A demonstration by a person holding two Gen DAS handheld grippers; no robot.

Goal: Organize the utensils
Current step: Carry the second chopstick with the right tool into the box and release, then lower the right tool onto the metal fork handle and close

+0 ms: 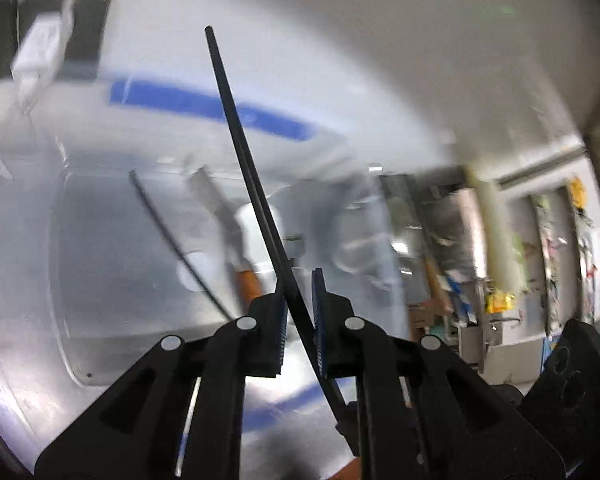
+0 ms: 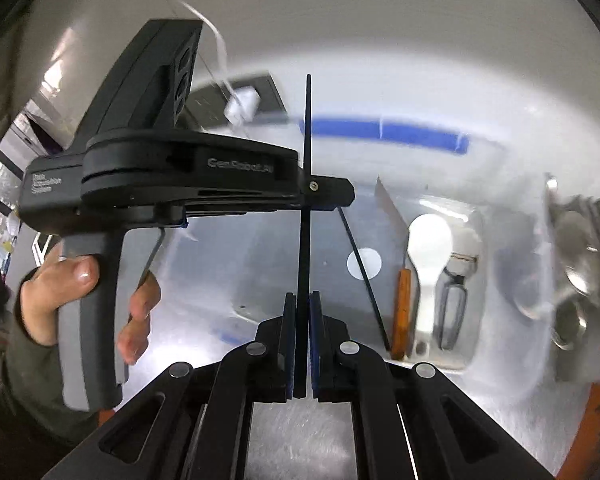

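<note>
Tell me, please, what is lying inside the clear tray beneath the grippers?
Inside the clear tray: one loose black chopstick, a wooden-handled knife, a white spoon and a metal peeler. The grippers hide its near part.

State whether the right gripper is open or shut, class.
Shut: the right gripper has its blue pads pressing a black chopstick from both sides.

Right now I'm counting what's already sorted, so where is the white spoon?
The white spoon lies in the clear tray, right of centre in the right wrist view, between the orange-handled knife and a metal peeler.
</note>
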